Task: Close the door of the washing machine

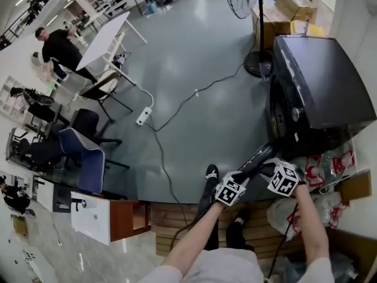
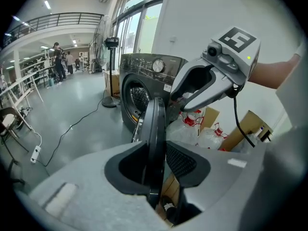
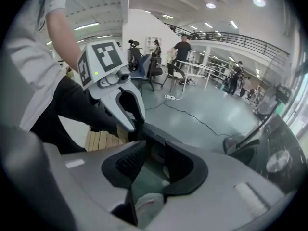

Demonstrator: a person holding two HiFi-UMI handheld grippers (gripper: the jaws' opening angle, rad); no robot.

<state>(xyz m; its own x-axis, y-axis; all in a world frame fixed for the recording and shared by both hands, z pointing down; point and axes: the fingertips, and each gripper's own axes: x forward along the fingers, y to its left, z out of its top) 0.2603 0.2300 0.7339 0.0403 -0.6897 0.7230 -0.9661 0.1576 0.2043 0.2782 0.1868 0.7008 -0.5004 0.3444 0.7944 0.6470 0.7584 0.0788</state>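
Head view: washing machine (image 1: 318,87) at right, its door (image 1: 259,158) swung open toward lower centre; plastic bags (image 1: 330,164) beside it, cable (image 1: 162,152) across the floor. 
Left gripper view: left claw (image 2: 156,162) clenched on the door's rim. 
Right gripper view: right claw (image 3: 154,165) released, pads apart

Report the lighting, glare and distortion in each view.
Head view: fisheye curves the glossy floor, which shows a pale sheen; washing machine dark. Left gripper view: black round vignette, windows blown out, door sharp. Right gripper view: ceiling lamps flare.
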